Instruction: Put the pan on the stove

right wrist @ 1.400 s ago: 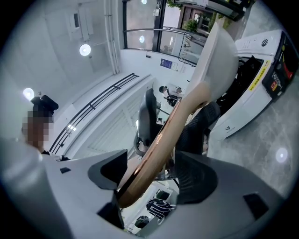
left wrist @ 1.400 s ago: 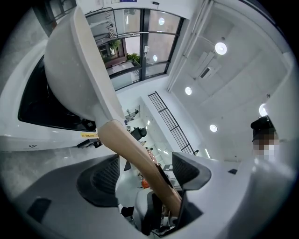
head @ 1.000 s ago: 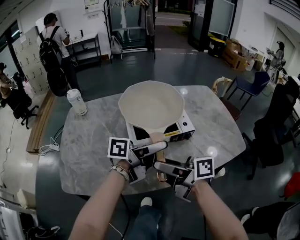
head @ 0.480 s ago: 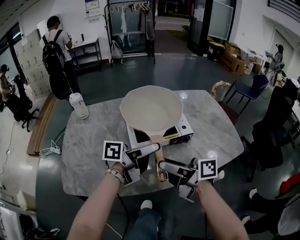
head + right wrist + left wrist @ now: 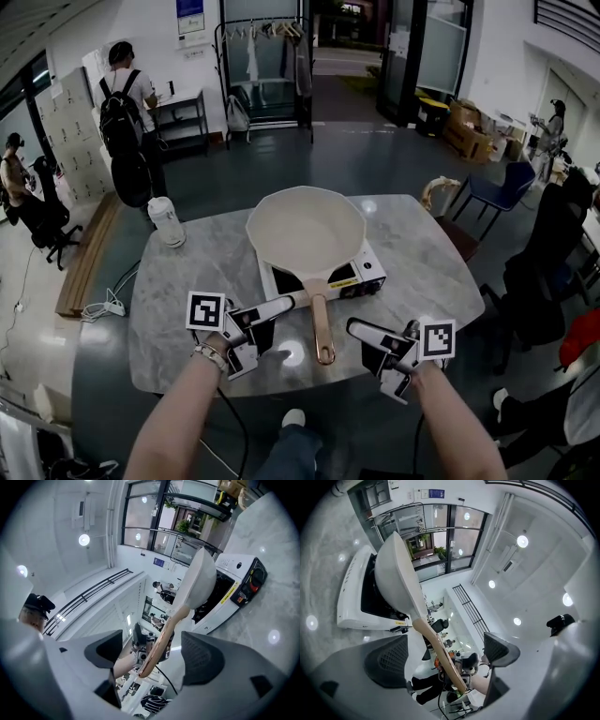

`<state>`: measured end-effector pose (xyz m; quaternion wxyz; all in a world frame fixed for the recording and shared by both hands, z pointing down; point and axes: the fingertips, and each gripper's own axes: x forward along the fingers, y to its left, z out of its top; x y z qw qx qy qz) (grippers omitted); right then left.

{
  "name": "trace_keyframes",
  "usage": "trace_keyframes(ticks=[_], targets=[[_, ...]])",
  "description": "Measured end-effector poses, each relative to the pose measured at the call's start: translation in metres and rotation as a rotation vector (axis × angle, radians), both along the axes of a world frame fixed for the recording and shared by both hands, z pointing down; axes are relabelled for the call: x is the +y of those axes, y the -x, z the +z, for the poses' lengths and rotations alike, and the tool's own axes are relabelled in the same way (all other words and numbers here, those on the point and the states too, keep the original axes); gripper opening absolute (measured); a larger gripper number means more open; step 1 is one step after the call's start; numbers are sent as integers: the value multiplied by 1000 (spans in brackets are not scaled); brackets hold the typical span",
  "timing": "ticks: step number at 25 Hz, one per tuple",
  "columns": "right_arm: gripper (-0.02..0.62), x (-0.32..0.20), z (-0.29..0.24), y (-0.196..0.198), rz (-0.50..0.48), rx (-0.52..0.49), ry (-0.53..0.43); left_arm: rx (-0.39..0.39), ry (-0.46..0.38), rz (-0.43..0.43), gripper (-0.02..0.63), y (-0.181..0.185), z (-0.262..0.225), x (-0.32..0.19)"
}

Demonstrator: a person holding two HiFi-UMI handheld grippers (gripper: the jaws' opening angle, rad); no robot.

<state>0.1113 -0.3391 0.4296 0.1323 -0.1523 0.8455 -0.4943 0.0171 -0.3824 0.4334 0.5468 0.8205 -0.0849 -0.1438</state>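
A cream pan [image 5: 305, 230] sits on the white stove [image 5: 354, 274] in the middle of the marble table [image 5: 178, 291]. Its wooden handle [image 5: 322, 328] points toward me. My left gripper [image 5: 265, 330] hovers just left of the handle's end, open; its jaws have just been opening and nothing is between them. My right gripper [image 5: 369, 349] is open to the right of the handle, apart from it. In the left gripper view, the pan [image 5: 396, 573] and handle [image 5: 438, 653] lie ahead of the left gripper [image 5: 445, 656]. The right gripper [image 5: 154, 654] likewise faces the handle [image 5: 161, 644] in its own view.
A white lidded jug [image 5: 167, 220] stands on the table's far left corner. A person with a backpack [image 5: 127, 112] stands beyond it by a shelf. A blue chair [image 5: 497, 187] and a dark chair [image 5: 548, 272] stand off the table's right side.
Both grippers have drawn away from the pan handle, the left one to the left and the right one to the right. The pan stays on the stove.
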Motion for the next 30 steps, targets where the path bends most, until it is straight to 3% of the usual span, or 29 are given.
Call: trace_keyframes(ticks=[9, 15, 18, 21, 24, 30], targets=[[370, -6, -15, -26, 64, 7, -50, -30, 6, -71, 497, 37, 5, 9], [368, 3, -24, -22, 36, 55, -125, -115, -57, -93, 496, 45, 0, 15], [368, 4, -27, -23, 65, 114, -166, -260, -158, -110, 495, 50, -2, 17], [368, 3, -24, -28, 130, 239, -211, -382, -303, -155, 494, 56, -14, 22], [365, -2, -27, -36, 234, 394, -309, -426, -421, -260, 492, 66, -33, 21], [336, -8, -50, -55, 447, 597, -494, -485, -533, -505, 491, 98, -62, 16]])
